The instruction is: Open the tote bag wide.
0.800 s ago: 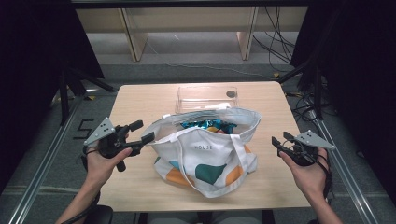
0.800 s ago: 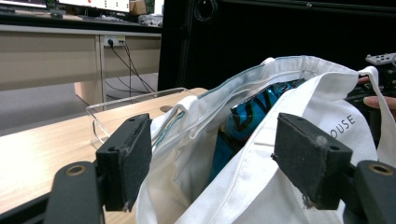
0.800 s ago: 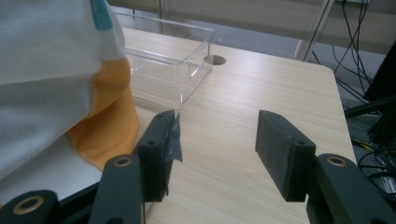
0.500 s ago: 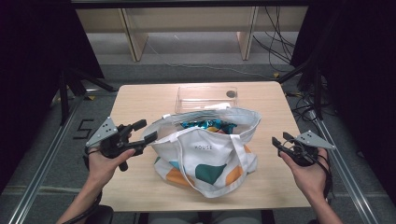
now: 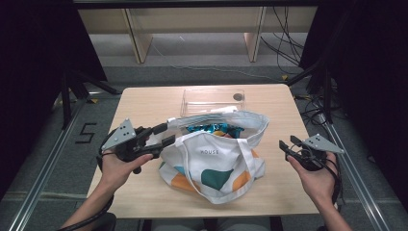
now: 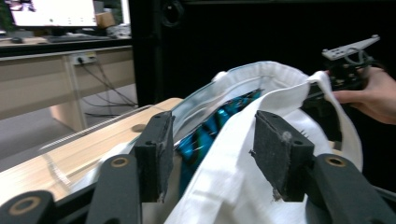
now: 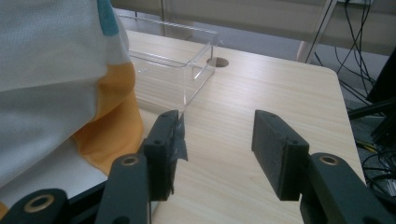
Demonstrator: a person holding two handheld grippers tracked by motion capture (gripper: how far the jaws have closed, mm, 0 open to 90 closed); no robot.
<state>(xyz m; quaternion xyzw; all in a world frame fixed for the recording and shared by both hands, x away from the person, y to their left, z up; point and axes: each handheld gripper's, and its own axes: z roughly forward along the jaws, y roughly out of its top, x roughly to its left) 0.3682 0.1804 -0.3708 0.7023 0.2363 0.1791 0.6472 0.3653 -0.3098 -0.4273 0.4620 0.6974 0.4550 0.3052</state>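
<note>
Meanwhile the left gripper (image 5: 161, 135) points level at the tote bag's (image 5: 216, 163) rim, jaws spread astride the cloth; the right gripper (image 5: 289, 145) hovers beside it, spread, empty.

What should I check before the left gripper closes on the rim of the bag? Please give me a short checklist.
1. Left gripper jaws open: ok, the pads stand apart.
2. Rim of the tote bag between the jaws: ok, white fabric lies in the gap; contact with the pads: cannot tell.
3. Blue packet clear of the jaws: not ok, it lies just behind the gap and could be pinched.
4. Right gripper free to help: ok, open and apart from the bag.
5. Clear box out of the way: ok, behind the bag.
6. Bag steady on the table: ok, it stands slumped.
</note>
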